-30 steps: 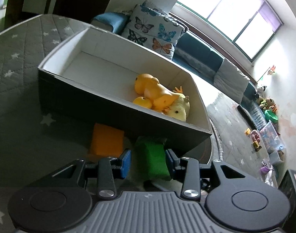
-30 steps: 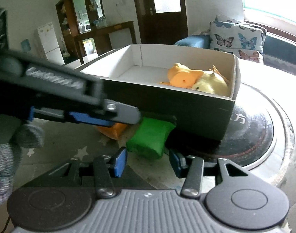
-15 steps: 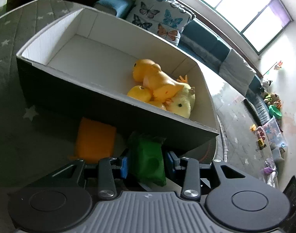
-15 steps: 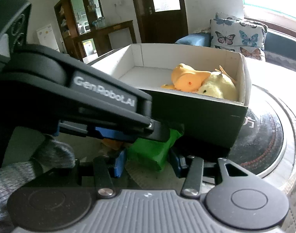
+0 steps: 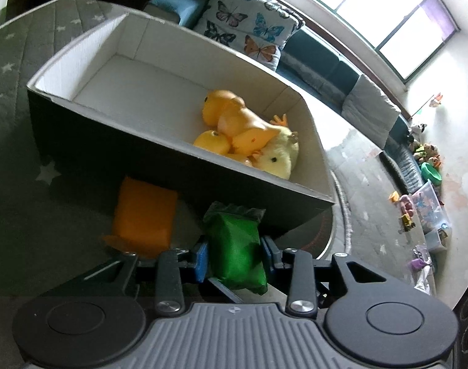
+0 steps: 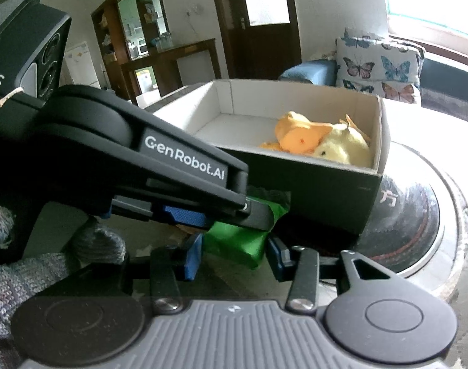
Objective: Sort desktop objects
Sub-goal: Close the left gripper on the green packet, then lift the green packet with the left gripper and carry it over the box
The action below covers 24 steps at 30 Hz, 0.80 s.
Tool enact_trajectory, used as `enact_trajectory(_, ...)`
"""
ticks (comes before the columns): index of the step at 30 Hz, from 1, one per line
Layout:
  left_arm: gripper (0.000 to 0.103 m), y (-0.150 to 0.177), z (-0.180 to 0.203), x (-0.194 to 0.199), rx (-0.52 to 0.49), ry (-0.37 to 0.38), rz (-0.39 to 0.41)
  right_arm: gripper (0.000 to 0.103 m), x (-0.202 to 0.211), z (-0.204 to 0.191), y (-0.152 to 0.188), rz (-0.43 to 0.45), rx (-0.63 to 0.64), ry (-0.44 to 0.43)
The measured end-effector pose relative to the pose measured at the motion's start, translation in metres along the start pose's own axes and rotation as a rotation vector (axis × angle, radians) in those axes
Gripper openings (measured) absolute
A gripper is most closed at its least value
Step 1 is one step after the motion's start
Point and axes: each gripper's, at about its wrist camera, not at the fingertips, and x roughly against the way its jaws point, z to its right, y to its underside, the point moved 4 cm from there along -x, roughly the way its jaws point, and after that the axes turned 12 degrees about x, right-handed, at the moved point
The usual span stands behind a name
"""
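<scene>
Green packet (image 5: 237, 246), crinkly and sealed at its top edge, sits clamped between the blue pads (image 5: 200, 261) of my left gripper (image 5: 235, 259), both pads pressing on its sides. It is just in front of the dark outer wall of the cardboard box (image 5: 160, 166), below the box's rim and not inside it. From my right wrist view the same packet (image 6: 234, 241) shows between the fingers of my right gripper (image 6: 234, 256), whose pads stand apart on either side of it; I cannot tell whether they touch it. My left gripper's black body (image 6: 117, 153) crosses that view from the left, above the packet, and a grey knitted sleeve (image 6: 43, 264) shows beneath it. An orange sponge-like block (image 5: 144, 218) lies flat on the grey star-patterned cover (image 5: 21, 98), to the left of the packet and close to the box wall. Inside the box, at its right end, an orange toy duck (image 5: 237, 123) lies on a pale yellow plush chick (image 5: 280, 156), pressed together in the corner; the rest of the white floor is bare. Behind the box a butterfly-print cushion (image 5: 249, 40) rests on a dark sofa (image 5: 323, 64).
</scene>
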Motion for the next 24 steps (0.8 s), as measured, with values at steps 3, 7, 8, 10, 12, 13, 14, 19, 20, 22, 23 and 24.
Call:
enact_trajectory(3,0.037,0.001,0.004,0.016,-0.013,0.007,0.024,0.044,0.012,-0.007,-0.005,0.023,0.024,0.000)
enact_trajectory(7,0.036,-0.003,0.012,0.039,-0.039,0.023,0.082,0.044,0.025,-0.013,-0.019,0.070,0.060,-0.002)
enact_trajectory(8,0.036,-0.005,0.013,0.044,-0.045,0.028,0.097,0.044,0.026,-0.013,-0.024,0.080,0.068,-0.004)
enact_trajectory(10,0.036,-0.013,0.016,0.052,-0.050,0.037,0.125,0.043,0.027,-0.013,-0.034,0.100,0.083,-0.006)
enact_trajectory(12,0.036,-0.023,0.016,0.055,-0.046,0.042,0.143,0.043,0.028,-0.013,-0.043,0.121,0.098,-0.009)
enact_trajectory(13,0.035,-0.029,0.016,0.055,-0.041,0.044,0.151,0.043,0.029,-0.013,-0.048,0.131,0.105,-0.010)
enact_trajectory(14,0.035,-0.035,0.016,0.055,-0.037,0.045,0.158,0.043,0.026,-0.011,-0.054,0.138,0.115,-0.012)
enact_trajectory(19,0.035,-0.071,0.011,0.048,-0.018,0.043,0.182,0.043,0.002,0.003,-0.085,0.150,0.134,-0.033)
enact_trajectory(20,0.035,-0.079,0.009,0.044,-0.012,0.043,0.179,0.043,-0.001,0.006,-0.089,0.149,0.134,-0.036)
enact_trajectory(22,0.035,-0.093,0.007,0.036,-0.004,0.043,0.173,0.043,-0.013,0.012,-0.099,0.140,0.132,-0.043)
enact_trajectory(23,0.035,-0.099,0.005,0.031,-0.002,0.042,0.170,0.043,-0.019,0.015,-0.103,0.134,0.132,-0.044)
enact_trajectory(24,0.035,-0.105,0.004,0.026,0.001,0.041,0.167,0.043,-0.026,0.018,-0.106,0.127,0.131,-0.044)
